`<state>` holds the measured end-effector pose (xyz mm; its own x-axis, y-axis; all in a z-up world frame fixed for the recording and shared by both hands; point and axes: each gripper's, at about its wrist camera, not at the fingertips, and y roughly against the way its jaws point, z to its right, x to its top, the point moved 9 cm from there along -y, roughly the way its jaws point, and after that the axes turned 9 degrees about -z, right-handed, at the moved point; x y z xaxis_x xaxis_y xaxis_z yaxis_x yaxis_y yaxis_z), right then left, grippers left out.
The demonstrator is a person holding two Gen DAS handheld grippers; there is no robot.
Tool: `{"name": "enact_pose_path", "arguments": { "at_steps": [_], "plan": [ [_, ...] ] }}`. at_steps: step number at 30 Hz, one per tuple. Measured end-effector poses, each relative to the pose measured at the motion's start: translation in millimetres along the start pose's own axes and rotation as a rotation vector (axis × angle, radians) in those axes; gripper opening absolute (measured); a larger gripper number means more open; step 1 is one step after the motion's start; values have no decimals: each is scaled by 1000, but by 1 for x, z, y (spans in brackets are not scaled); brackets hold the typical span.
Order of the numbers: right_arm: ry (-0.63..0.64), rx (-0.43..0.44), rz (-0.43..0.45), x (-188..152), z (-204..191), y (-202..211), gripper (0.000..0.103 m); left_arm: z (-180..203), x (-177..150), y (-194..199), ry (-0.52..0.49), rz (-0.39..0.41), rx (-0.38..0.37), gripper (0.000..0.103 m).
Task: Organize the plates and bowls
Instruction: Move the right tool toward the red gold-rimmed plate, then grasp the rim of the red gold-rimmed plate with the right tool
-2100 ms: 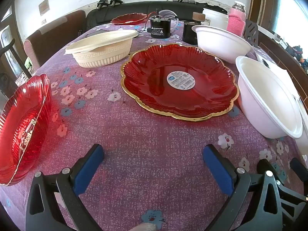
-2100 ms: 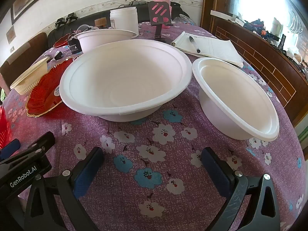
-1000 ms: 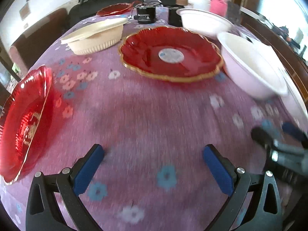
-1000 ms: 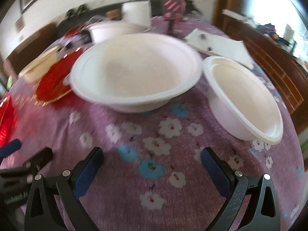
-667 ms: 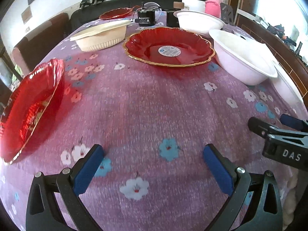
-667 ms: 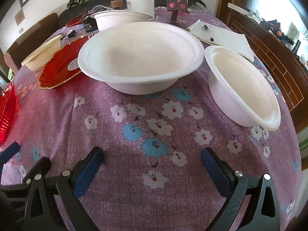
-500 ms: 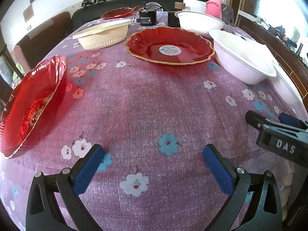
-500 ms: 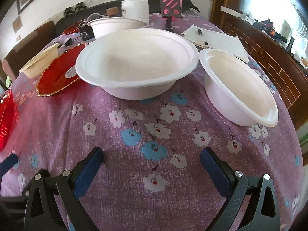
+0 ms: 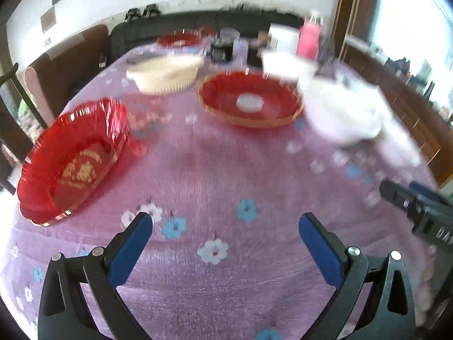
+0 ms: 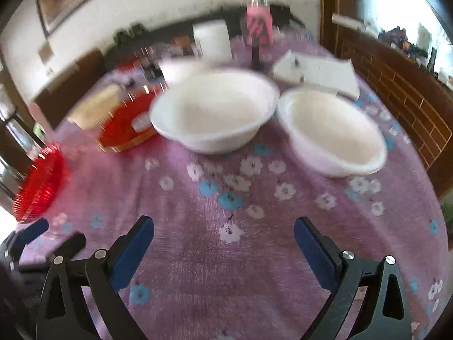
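We held both the left hand-held gripper (image 9: 225,233) and right hand-held gripper (image 10: 223,233) spread and empty above the purple flowered bench (image 10: 215,255), near two white bowls (image 10: 215,113).

Black skeletal gripper frames, blue-padded fingers (image 9: 128,248), silver pivot screws (image 10: 346,254), white "DAS" lettering.

Red gold-rimmed plates (image 9: 249,103), white bowls (image 10: 215,113), purple flower-print tablecloth (image 9: 226,170), blue-padded fingers (image 9: 130,246).
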<state>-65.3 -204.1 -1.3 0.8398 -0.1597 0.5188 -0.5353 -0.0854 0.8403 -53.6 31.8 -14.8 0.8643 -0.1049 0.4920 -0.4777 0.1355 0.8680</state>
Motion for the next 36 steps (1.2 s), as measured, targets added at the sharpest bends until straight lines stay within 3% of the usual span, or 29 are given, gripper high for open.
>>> {"name": "enact_pose_path", "arguments": {
  "at_steps": [2,6,11,13,16,19,28,31,35,36],
  "plan": [
    [-37,26,54,4,10,13,100,-1,8,16,6,19,-34,103],
    [-51,55,64,20,15,20,100,-11,23,30,44,30,-65,103],
    [-63,311,-33,26,-28,2,101,-33,43,35,101,45,-59,103],
    [-72,363,-79,28,-47,-15,101,-41,46,31,117,53,-38,103],
    [-71,368,-111,33,-69,-38,95,-47,47,23,120,42,-28,103],
    [-93,394,-160,43,-87,-62,82,-51,49,16,114,35,-19,103],
    [-230,328,-179,78,-93,-110,82,-72,61,11,167,30,-75,102],
    [-296,327,-207,86,-95,-128,63,-80,63,9,187,27,-82,102],
    [-331,319,-227,88,-97,-137,18,-85,63,5,203,10,-93,102],
    [-332,333,-238,86,-99,-137,18,-85,62,4,206,4,-96,102]
  ]
}}
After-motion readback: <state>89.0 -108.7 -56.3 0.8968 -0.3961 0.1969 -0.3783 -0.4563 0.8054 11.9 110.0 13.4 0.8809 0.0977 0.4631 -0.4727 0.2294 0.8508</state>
